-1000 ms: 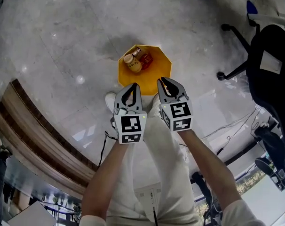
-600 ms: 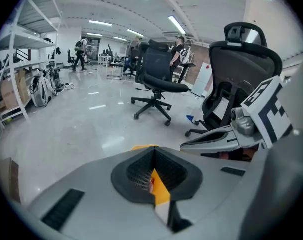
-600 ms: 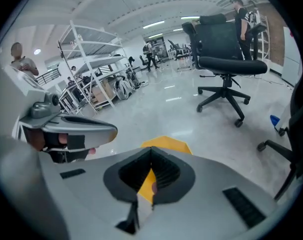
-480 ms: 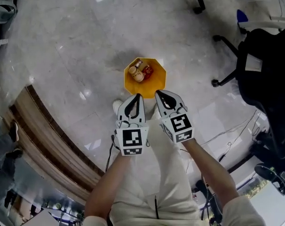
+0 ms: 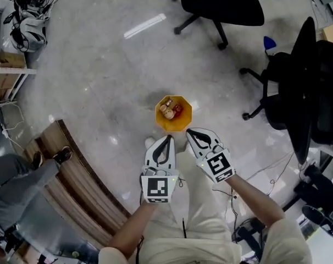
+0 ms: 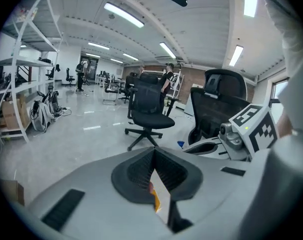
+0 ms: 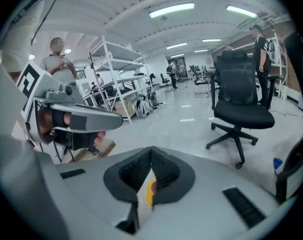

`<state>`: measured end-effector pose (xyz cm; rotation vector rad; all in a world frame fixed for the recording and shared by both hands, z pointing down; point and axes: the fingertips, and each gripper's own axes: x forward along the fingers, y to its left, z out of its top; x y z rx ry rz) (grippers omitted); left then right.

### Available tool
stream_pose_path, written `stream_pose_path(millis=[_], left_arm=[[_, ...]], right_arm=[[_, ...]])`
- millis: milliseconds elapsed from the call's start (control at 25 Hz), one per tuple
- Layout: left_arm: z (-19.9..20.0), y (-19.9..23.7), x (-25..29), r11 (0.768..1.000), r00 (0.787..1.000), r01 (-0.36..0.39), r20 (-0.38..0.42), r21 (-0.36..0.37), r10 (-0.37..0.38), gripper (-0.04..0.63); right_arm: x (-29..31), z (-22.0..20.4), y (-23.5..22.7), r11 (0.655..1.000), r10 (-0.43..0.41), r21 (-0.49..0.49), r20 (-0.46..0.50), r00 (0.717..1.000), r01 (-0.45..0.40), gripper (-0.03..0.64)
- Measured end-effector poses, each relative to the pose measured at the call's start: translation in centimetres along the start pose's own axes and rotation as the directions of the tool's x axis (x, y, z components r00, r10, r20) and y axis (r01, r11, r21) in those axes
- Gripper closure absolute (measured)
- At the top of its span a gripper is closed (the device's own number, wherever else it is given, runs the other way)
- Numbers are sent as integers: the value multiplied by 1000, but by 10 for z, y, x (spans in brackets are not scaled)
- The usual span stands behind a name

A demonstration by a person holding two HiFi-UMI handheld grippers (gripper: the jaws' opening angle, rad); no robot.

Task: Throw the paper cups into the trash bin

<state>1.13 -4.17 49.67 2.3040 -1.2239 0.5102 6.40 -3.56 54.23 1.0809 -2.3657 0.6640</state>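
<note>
- Paper cups (image 5: 166,110) lie inside the yellow octagonal trash bin (image 5: 175,125), beside a red item (image 5: 178,109). The bin stands on the grey floor (image 5: 100,81).
- Left gripper (image 5: 169,138) and right gripper (image 5: 189,131): jaws fully closed, tips meeting, nothing held. Both hang on the near side of the bin, clear of it.
- Open floor surrounds the bin. Black office chairs (image 5: 221,4) stand far and right, and a curved wooden edge (image 5: 73,169) lies to the left.

No text, label, brand or number can be read anywhere in these views.
</note>
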Motion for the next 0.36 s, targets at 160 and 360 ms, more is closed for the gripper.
stream_pose_path(millis=[160,360], left_arm=[[57,-17,-43,1000,998,5,63,11,-5,591],[115,-50,-108,999,995,33,95,36,-36,591]], right_arm=[[-49,63,7,999,2,-42,47,999,0,611],[-118,124,30,999,-8,-50,99,995,13,611]])
